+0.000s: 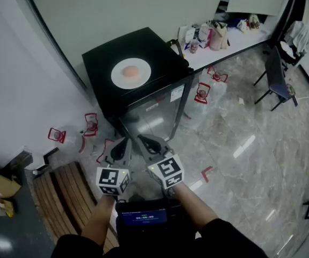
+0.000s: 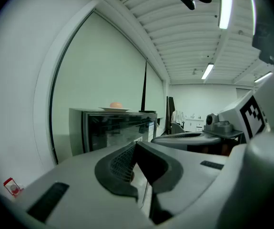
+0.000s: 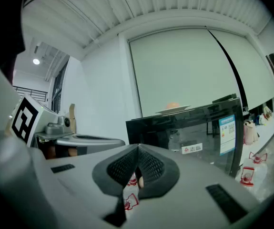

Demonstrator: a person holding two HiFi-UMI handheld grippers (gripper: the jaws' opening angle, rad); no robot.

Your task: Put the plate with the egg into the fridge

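Grey marbled floor [image 1: 240,138], glossy; white wall [image 1: 14,79] on your left.

Hard to make out:
- Clutter on the long white table [image 1: 235,41] at the far side is too small to name beyond bag shapes.
- Clear packets with red marks [image 1: 202,93] lie scattered on the floor round the fridge [image 1: 159,58]; contents unreadable.
- Fridge door is a dark mirror face. Nothing behind it shows, and its sticker print can't be read.
- Your forearms are cut off by the bottom edge. A small lit screen [image 1: 143,217] sits between them, text illegible.

Task's thing:
- Plate [image 1: 131,73]: white, round, lying flat on the black top of the fridge.
- Egg [image 1: 131,71]: pale orange-pink, at the plate's middle. In both gripper views it reads as a small dome above the rim.

Your tools:
- Left gripper [image 1: 126,142] and right gripper [image 1: 143,140] are side by side, low in front of the fridge door and well apart from the plate.
- Fingers of each are pressed together with nothing between them.

Room:
- Slatted wooden pallet [image 1: 71,192] on the floor at your near left.
- Dark chair [image 1: 275,77] by the table.
- Large pale blind [image 3: 184,70] behind the fridge.
- Ribbed ceiling with strip lights [image 2: 225,8].
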